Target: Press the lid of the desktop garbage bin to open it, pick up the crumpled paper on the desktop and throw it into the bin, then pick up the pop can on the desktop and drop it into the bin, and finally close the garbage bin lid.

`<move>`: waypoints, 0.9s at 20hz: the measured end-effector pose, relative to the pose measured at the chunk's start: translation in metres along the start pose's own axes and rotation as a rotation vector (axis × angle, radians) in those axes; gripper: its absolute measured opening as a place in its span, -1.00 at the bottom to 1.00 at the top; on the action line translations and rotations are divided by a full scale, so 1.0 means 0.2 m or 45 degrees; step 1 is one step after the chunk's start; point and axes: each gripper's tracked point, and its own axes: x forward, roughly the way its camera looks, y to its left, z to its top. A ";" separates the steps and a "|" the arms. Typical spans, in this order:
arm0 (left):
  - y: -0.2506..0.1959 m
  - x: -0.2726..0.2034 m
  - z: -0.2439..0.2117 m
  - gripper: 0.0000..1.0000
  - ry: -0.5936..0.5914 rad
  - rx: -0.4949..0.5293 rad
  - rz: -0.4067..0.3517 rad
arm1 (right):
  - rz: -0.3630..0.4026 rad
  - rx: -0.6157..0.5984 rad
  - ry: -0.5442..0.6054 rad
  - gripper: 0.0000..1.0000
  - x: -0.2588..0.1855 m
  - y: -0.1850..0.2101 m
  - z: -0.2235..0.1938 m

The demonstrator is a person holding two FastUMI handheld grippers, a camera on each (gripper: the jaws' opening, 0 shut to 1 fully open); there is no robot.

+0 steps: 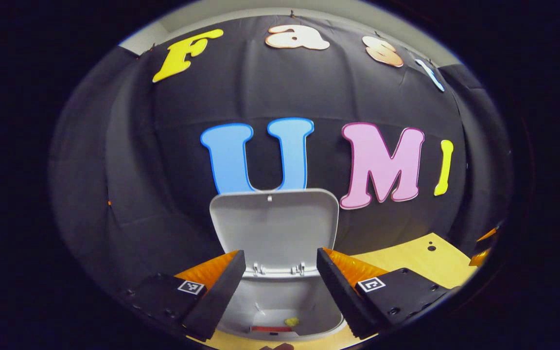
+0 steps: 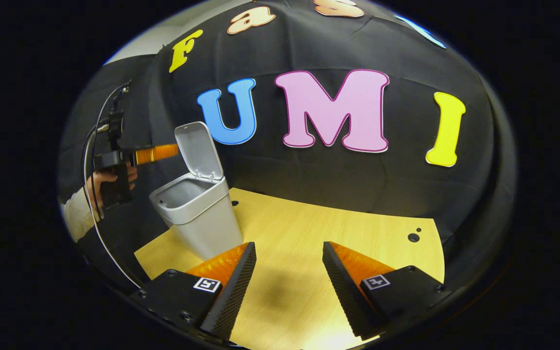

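Wooden desktop [image 2: 338, 243] lies pale and bare beneath the right gripper [image 2: 289, 287], whose jaws stand spread with nothing between them, hovering near the front edge. Farther left on that desktop stands the grey bin [image 2: 207, 223], its lid [image 2: 197, 150] tipped up and back on its hinge, mouth open. In the left gripper view, the left gripper [image 1: 281, 287] hangs just above the bin's mouth [image 1: 285, 296], jaws spread and holding nothing, with the raised lid [image 1: 275, 228] upright just beyond them. Down inside the bin [image 1: 265, 311] a small yellow scrap [image 1: 291, 321] and a red strip [image 1: 271, 329] lie at the bottom; whether these are the paper and the can I cannot tell for sure, but since neither thing lies on the bare wood, both seem to be in already. From the right gripper view, the left gripper [image 2: 163, 153] sits level with the lid's top, held by a hand [image 2: 97, 182] in a pale sleeve, a cable trailing below. Closing the lid looks like the step left. The risk is in how the push lands: a shove against the lid's back face from that height could tip the light bin toward the near side or skid it across the smooth wood, and a spread finger could catch the rim, leaving the lid unlatched or springing back open.
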 end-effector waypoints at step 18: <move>0.07 0.28 -0.14 0.97 0.440 -0.063 -0.120 | 0.030 0.028 0.001 0.79 0.07 0.04 -0.02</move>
